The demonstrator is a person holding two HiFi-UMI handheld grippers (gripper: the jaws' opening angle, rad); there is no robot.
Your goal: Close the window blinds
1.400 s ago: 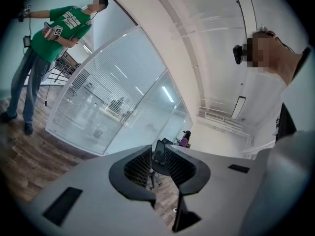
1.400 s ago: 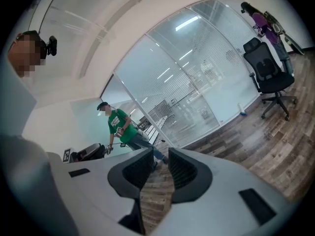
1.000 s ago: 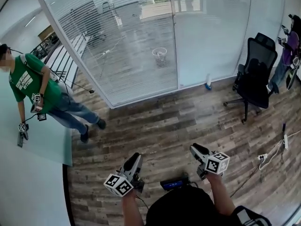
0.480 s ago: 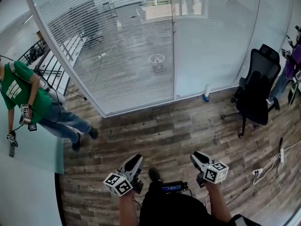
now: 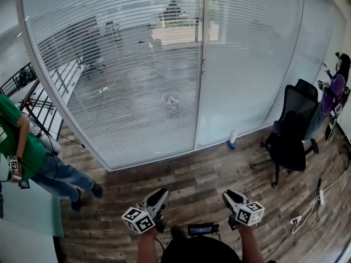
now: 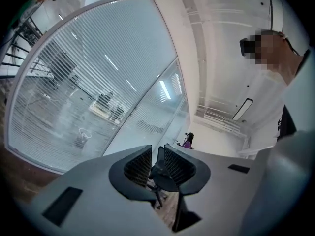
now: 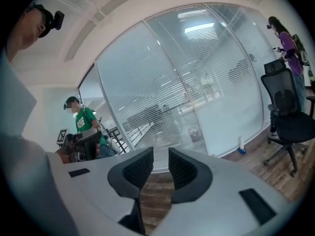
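Observation:
A glass wall stands ahead with slatted blinds behind it. The left blind panel (image 5: pixel 126 75) has its slats open enough to show a room and a bin beyond. The right blind panel (image 5: pixel 247 64) looks more opaque. In the left gripper view the blinds (image 6: pixel 74 97) fill the left side; in the right gripper view the blinds (image 7: pixel 197 77) span the middle. My left gripper (image 5: pixel 162 193) (image 6: pixel 157 154) and right gripper (image 5: pixel 227 194) (image 7: pixel 161 156) are held low, well short of the glass. Each has its jaws close together with only a narrow slit and nothing between them.
A black office chair (image 5: pixel 288 130) stands at the right near a person in purple (image 5: pixel 332 89). A person in green (image 5: pixel 27 152) stands at the left by a railing (image 5: pixel 33 103). A bottle (image 5: pixel 232 139) sits at the glass base. A power strip (image 5: pixel 296 219) lies on the wood floor.
The view has come nearer to the glass wall and lifted, so the blinds fill more of it. The person in green has slid toward the left edge. Both grippers stay low.

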